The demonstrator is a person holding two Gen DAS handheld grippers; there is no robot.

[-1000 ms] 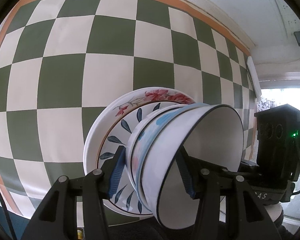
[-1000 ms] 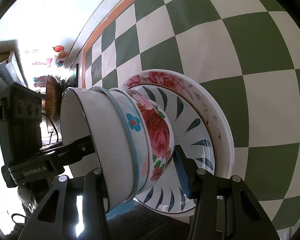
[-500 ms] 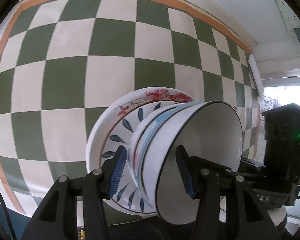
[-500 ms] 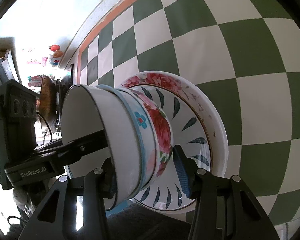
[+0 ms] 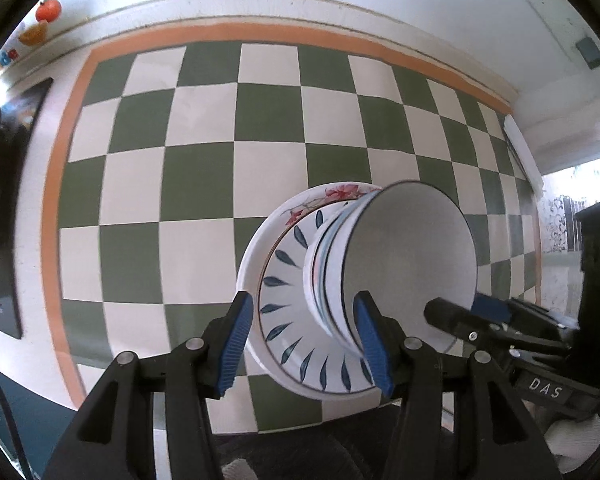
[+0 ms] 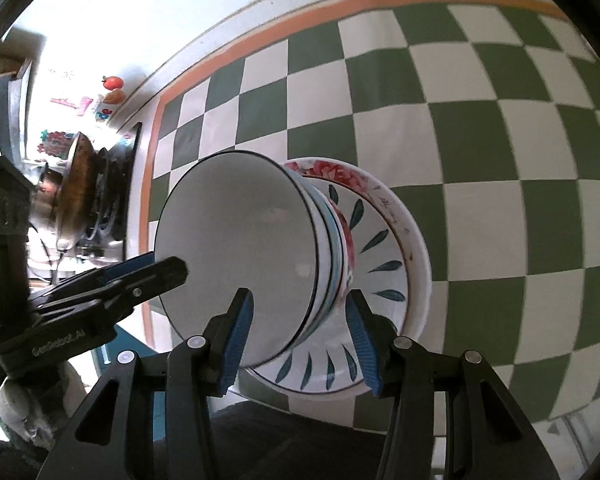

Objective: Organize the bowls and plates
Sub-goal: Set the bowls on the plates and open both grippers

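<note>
A stack of nested bowls [image 5: 412, 256] sits on two plates: a blue-leaf plate [image 5: 288, 280] inside a larger floral-rimmed plate [image 5: 332, 194]. The whole stack is seen tilted against the green-and-white checkered tablecloth [image 5: 204, 128], towards its near edge.

The left gripper [image 5: 304, 344] has its blue-padded fingers [image 5: 236, 340] spread either side of the stack's edge, one behind the plates and one inside the top bowl; the pads appear to bear on the crockery, though contact is hard to confirm.

From the right wrist view, the right gripper [image 6: 300, 336] straddles the opposite edge of the same stack in a like manner, with one pad inside the top bowl [image 6: 240, 256] and one against the leaf plate [image 6: 380, 264].

A dark pan [image 6: 74, 184] stands beyond the cloth's far left corner.
</note>
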